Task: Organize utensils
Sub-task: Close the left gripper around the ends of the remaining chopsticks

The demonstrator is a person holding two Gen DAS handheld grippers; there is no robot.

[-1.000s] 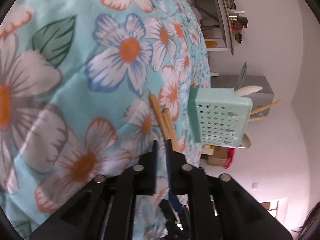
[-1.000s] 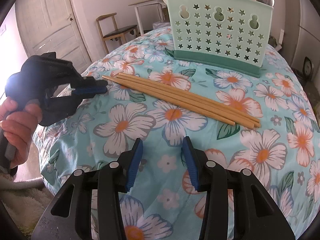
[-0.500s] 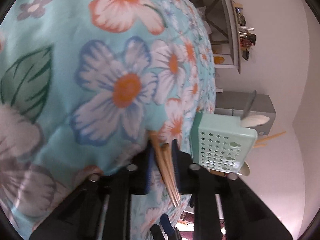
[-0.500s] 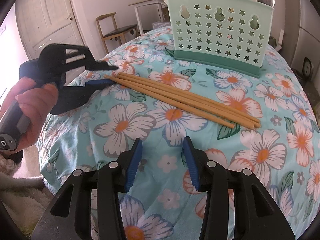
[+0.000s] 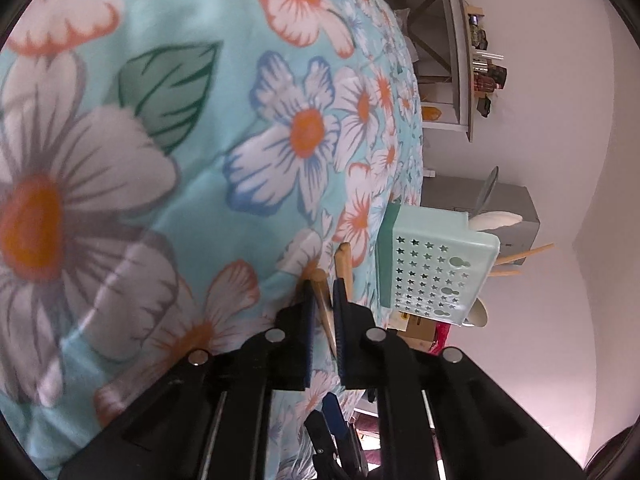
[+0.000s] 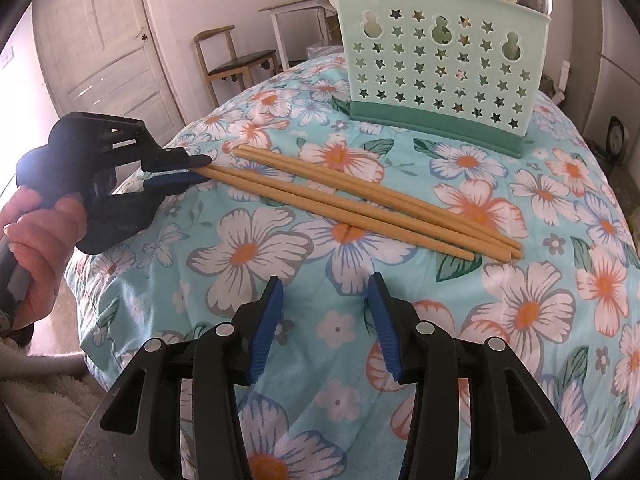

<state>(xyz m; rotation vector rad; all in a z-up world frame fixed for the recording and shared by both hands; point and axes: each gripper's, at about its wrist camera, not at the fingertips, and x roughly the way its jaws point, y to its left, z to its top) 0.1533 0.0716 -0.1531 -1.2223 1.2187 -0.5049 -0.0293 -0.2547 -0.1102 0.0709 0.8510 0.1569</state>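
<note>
Wooden chopsticks (image 6: 360,208) lie side by side on the flowered cloth (image 6: 540,304), running from the left toward the right front. My left gripper (image 6: 198,169), held in a hand (image 6: 36,232) at the table's left edge, is shut on the left end of the frontmost chopstick. In the left wrist view that chopstick (image 5: 322,300) sits pinched between the left gripper's (image 5: 324,283) blue pads, with a second stick (image 5: 344,264) just outside them. Behind stands the mint star-holed caddy (image 6: 440,68) (image 5: 432,272), holding spoons and a ladle. My right gripper (image 6: 325,280) hovers open over bare cloth in front of the chopsticks.
The cloth-covered table curves down at the left and front edges. Past it stand a wooden chair (image 6: 232,60), a white side table (image 6: 296,12) and a door (image 6: 100,60). A grey cabinet (image 5: 512,208) shows behind the caddy.
My left gripper moved in onto the chopsticks' left ends, rolled slightly and closed on the front stick. The right gripper kept still.
</note>
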